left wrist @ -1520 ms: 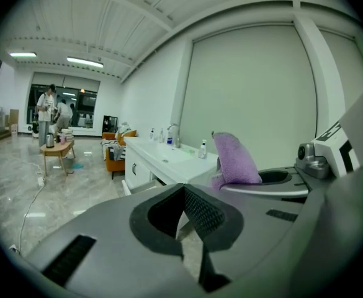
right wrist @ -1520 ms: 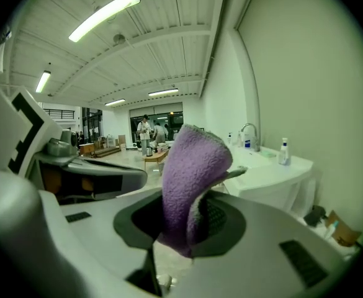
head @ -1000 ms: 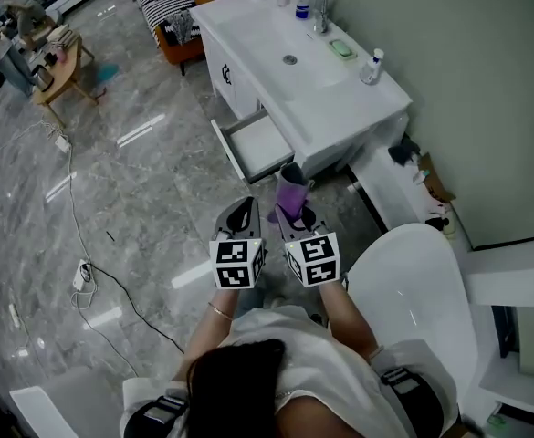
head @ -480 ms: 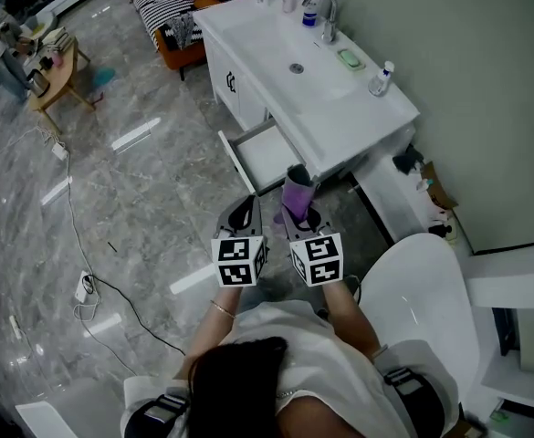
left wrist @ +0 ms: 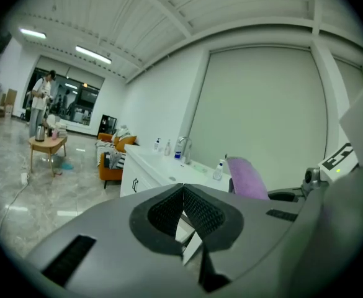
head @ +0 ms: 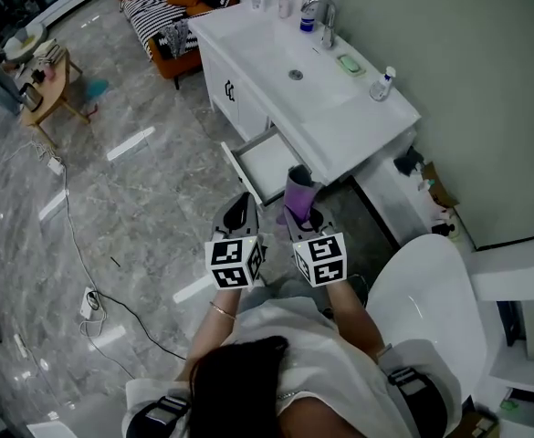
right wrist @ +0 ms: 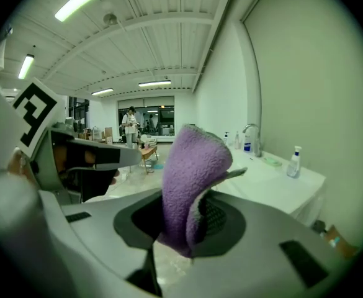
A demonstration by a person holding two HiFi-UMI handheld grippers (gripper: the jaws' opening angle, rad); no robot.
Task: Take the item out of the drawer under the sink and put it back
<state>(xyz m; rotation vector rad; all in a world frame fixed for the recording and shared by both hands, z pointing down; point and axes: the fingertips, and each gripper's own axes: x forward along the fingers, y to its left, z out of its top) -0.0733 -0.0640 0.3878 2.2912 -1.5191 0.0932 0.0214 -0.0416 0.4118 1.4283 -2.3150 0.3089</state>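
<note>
1. You are gripping a purple cloth [right wrist: 190,179] in the right tool [head: 301,215]. Its jaws are pressing on the folded lower part, and the rest is standing up above them.
2. You are holding the left tool [left wrist: 182,197] with its jaws together and nothing between the pads.
3. You are keeping both tools side by side in front of your body, pointing toward the white vanity cabinet [head: 239,94].
4. The cloth is hanging in the air, out of the drawer [head: 267,164] and just in front of its open end.
5. The drawer is standing pulled out from under the worktop [head: 367,121], below the sink [head: 276,57]. Its inside is showing white.
6. A faucet [head: 326,12] is rising at the far edge of the sink, with a green soap dish [head: 349,62] and a pump bottle [head: 382,82] beside it on the worktop.
7. A cable [head: 111,290] is trailing across the grey marble floor [head: 139,199] at your left.
</note>
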